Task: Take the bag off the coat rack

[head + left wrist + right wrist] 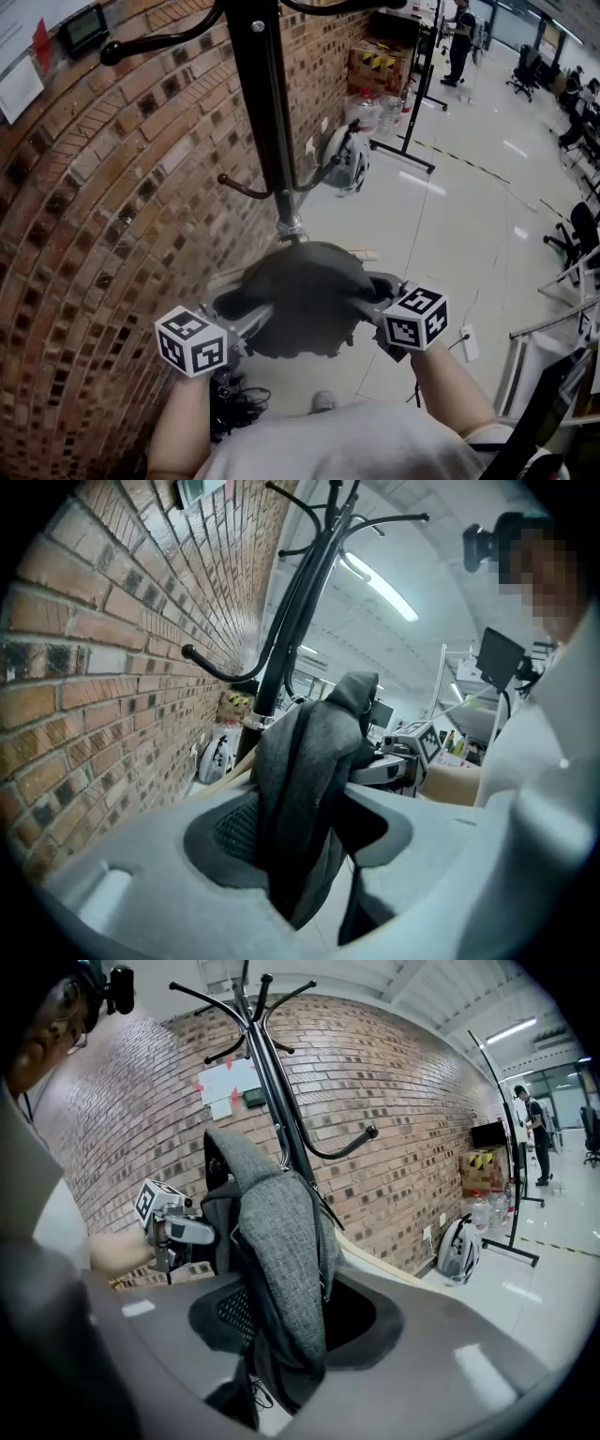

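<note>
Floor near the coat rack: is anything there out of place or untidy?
A light backpack sits on the floor against the brick wall, and dark cables lie tangled by the wall. Nothing looks spilled.

The person wears a pale, short-sleeved top point(375, 445), white or light grey as far as the dim view lets on, and a small black camera point(118, 986) on the head. The left gripper point(255, 319) and right gripper point(377, 295) are smooth grey shells with dark meshed pads point(232, 832). Each carries a white cube point(191, 341) of black square markers.
</note>
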Demonstrator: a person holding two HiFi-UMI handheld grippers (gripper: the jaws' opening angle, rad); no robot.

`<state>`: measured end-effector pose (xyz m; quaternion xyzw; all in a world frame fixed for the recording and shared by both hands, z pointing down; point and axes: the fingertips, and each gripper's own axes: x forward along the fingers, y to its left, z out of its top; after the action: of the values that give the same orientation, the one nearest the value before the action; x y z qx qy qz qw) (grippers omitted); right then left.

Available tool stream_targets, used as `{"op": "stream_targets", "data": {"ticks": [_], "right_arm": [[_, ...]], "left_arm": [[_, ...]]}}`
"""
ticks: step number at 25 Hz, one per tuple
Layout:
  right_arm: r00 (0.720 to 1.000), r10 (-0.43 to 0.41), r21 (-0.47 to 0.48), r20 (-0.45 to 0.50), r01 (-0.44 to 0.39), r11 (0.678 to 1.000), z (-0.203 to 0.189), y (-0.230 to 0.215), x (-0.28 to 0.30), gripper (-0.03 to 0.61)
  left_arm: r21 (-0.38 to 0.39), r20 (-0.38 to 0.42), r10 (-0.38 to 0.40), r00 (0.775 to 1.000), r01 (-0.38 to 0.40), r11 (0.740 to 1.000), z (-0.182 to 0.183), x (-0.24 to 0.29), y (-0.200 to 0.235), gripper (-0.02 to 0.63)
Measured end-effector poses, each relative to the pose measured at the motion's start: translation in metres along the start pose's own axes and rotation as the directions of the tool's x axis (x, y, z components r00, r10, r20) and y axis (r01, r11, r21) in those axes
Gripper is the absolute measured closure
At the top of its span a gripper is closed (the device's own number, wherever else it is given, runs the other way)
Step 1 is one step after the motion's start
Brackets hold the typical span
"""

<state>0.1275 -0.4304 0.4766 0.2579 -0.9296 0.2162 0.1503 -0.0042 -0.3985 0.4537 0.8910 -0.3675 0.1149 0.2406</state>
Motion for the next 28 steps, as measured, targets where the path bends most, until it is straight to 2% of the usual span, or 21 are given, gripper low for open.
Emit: {"op": "stream_targets", "data": {"ticks": [8, 14, 19, 28], "right_arm": [[1.0, -0.011, 0.025, -0.02, 0.011, 1.0, -0.032, 0.034, -0.016, 0.416], [0.999, -0.035, 0.023, -0.038, 0.036, 0.999, -0.07, 0.092, -0.038, 0.417], [0.999, -0.049, 0.015, -0.023, 0.05, 0.999, -0.098, 0.168, -0.054, 0.417], [0.999, -0.054, 0.072, 0.002, 0.054, 0.996, -0.156, 0.334, -0.084, 0.416]], "left_arm": [[-0.025, -0.017, -0.017, 1.0, 0.016, 1.0, -0.033, -0.022, -0.023, 0.399], [-0.039, -0.023, -0.056, 0.998, 0.055, 0.998, -0.077, -0.066, -0.057, 0.4], [-0.015, -0.014, -0.077, 0.997, 0.077, 0.997, -0.112, -0.131, -0.09, 0.4], [0.02, -0.036, -0.115, 0.993, 0.116, 0.993, -0.179, -0.273, -0.155, 0.4]]}}
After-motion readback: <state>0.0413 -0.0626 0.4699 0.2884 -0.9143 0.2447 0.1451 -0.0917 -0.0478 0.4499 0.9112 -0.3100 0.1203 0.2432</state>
